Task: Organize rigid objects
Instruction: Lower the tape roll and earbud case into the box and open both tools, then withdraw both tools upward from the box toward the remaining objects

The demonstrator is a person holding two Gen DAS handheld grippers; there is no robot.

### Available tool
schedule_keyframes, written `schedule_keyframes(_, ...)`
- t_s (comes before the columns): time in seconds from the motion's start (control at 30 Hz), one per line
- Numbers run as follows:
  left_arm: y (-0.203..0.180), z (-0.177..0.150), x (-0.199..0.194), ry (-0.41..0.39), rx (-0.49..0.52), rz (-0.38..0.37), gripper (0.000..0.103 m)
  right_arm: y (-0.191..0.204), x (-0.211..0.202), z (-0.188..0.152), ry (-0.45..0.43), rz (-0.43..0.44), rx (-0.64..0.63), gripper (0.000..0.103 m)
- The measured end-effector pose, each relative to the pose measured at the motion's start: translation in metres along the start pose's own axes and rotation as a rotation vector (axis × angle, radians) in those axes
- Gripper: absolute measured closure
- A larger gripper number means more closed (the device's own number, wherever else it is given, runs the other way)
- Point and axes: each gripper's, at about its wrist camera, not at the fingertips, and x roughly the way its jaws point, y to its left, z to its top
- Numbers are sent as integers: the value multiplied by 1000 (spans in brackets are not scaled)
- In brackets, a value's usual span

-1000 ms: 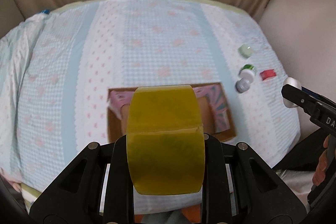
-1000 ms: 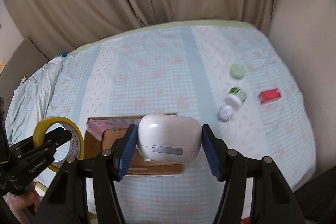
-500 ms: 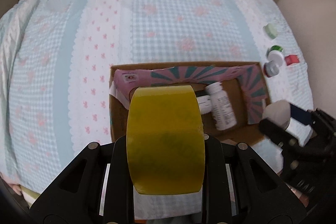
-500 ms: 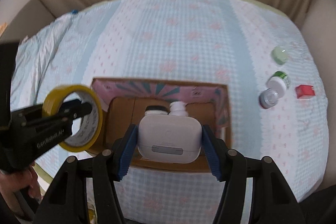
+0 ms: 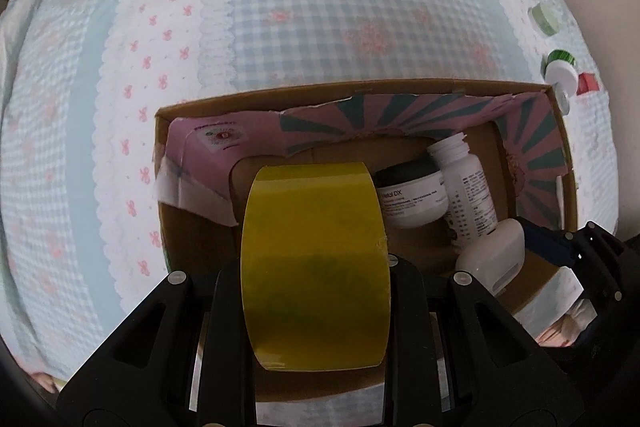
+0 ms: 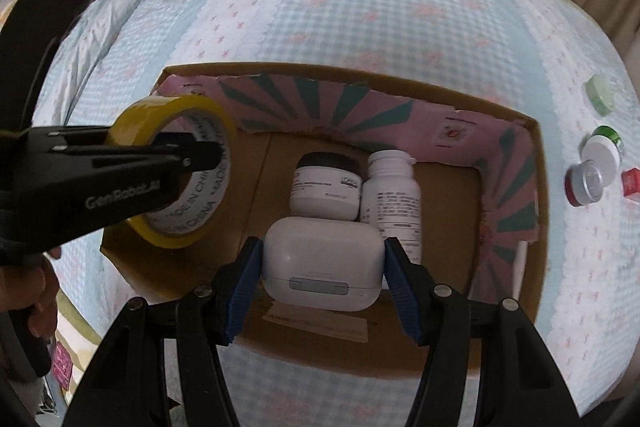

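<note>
My left gripper (image 5: 316,267) is shut on a yellow tape roll (image 5: 316,267), held over the left half of an open cardboard box (image 5: 352,93); the roll (image 6: 176,167) also shows in the right wrist view. My right gripper (image 6: 322,263) is shut on a white earbud case (image 6: 322,263) low over the box (image 6: 536,211), just in front of a white jar with a dark lid (image 6: 326,189) and a white pill bottle (image 6: 394,199) lying inside. The case (image 5: 494,255) shows at the right in the left wrist view.
The box sits on a checked blue and pink cloth (image 6: 360,7). To its right lie a green lid (image 6: 598,95), a white-capped green bottle (image 6: 602,147), a silver-capped jar (image 6: 584,183) and a small red item (image 6: 632,181). Curtains hang behind.
Both grippers have moved forward and down over the box with their loads still held. The box interior with the jar and bottle now fills both views.
</note>
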Motion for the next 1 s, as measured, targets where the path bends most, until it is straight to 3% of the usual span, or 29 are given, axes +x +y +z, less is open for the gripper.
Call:
schedule_keyframes(0.1, -4, 3, 0, 5, 30, 39, 82, 0, 3, 0, -4, 35, -5, 45)
schedule_keyframes(0.17, -3, 3, -1, 3, 29, 29, 79, -1, 5, -1, -9, 59, -4, 20)
schedule_keyframes(0.2, -2, 3, -1, 3, 26, 17, 70, 0, 5, -3, -12, 61, -8, 0)
schedule_keyframes(0.23, -1, 3, -1, 3, 22, -16, 59, 0, 6, -5, -12, 66, -16, 0)
schedule_keyframes(0.27, -3, 2, -2, -3, 23, -22, 7, 0, 7, -9, -8, 67, -30, 0)
schedule_keyframes(0.3, -5, 2, -6, -40, 33, 1, 0, 1, 8, -10, -3, 63, -35, 0)
schedule_keyframes(0.37, -11, 2, -12, -78, 65, 15, 0, 1, 12, -15, 5, 62, -43, 0)
schedule_keyframes(0.53, -15, 1, -9, -67, 81, 21, 0, -2, 10, -21, -15, 57, -21, 0)
schedule_keyframes(1.0, -8, -12, -39, -97, 48, 18, 0, -7, -13, -18, -49, 37, -6, 0)
